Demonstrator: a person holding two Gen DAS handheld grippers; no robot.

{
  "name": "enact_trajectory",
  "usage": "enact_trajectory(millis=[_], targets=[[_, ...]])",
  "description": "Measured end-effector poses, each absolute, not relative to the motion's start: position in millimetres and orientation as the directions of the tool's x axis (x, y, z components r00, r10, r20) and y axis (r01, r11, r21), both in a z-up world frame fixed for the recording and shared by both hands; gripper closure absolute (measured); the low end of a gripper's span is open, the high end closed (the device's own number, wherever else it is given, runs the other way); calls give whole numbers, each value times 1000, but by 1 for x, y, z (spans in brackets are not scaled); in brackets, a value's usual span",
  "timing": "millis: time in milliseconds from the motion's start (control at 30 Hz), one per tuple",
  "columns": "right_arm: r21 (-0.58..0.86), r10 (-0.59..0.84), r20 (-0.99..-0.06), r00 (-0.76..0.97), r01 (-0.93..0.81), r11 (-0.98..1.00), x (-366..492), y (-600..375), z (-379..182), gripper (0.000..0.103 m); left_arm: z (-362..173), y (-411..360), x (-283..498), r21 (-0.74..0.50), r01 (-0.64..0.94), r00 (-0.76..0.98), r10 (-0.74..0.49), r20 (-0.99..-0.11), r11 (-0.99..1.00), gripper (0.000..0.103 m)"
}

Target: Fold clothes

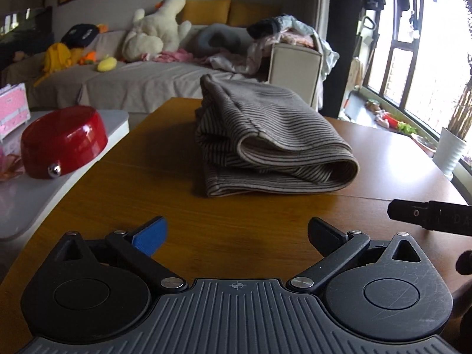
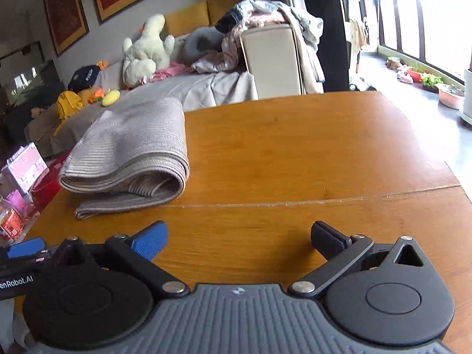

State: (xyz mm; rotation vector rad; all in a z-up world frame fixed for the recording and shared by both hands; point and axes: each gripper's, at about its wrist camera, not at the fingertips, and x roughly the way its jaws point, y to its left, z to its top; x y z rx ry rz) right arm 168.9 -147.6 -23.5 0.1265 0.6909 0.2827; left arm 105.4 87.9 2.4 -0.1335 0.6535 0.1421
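A beige striped garment (image 1: 265,135) lies folded in a thick bundle on the wooden table (image 1: 147,183). My left gripper (image 1: 236,236) hangs open over bare wood, well short of the bundle, with nothing between its fingers. In the right wrist view the same folded garment (image 2: 132,150) sits at the left, near the table's far-left edge. My right gripper (image 2: 239,239) is open too, over the bare table (image 2: 295,153), to the right of the garment and nearer than it. The tip of one right finger (image 1: 413,214) pokes into the left wrist view at the right edge.
A red round container (image 1: 63,141) and a pink box (image 1: 13,106) stand on a white side surface at the left. Behind the table is a sofa (image 1: 147,79) with plush toys and a heap of loose clothes (image 2: 265,14). Windows and a white plant pot (image 1: 448,150) are at the right.
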Motion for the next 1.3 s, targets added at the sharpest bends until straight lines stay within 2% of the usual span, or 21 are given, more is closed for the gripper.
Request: enact_trajectory(millis=[67, 167, 267, 533, 1300], targets=[[168, 288, -626, 724, -235, 957, 171, -141, -24, 0, 0, 87, 112, -53, -182, 754, 105, -648, 982, 0], [71, 253, -660, 707, -277, 958, 174, -127, -26, 0, -1, 82, 114, 4, -175, 738, 134, -662, 985, 0], [3, 246, -680, 690, -333, 943, 182, -114, -28, 0, -1, 81, 115, 3, -159, 740, 121, -662, 987, 0], [11, 281, -675, 682, -372, 928, 184, -115, -27, 0, -2, 75, 118, 4, -166, 741, 127, -659, 986, 0], [10, 264, -673, 691, -349, 937, 181, -120, -26, 0, -2, 74, 121, 6, -178, 741, 138, -657, 984, 0]])
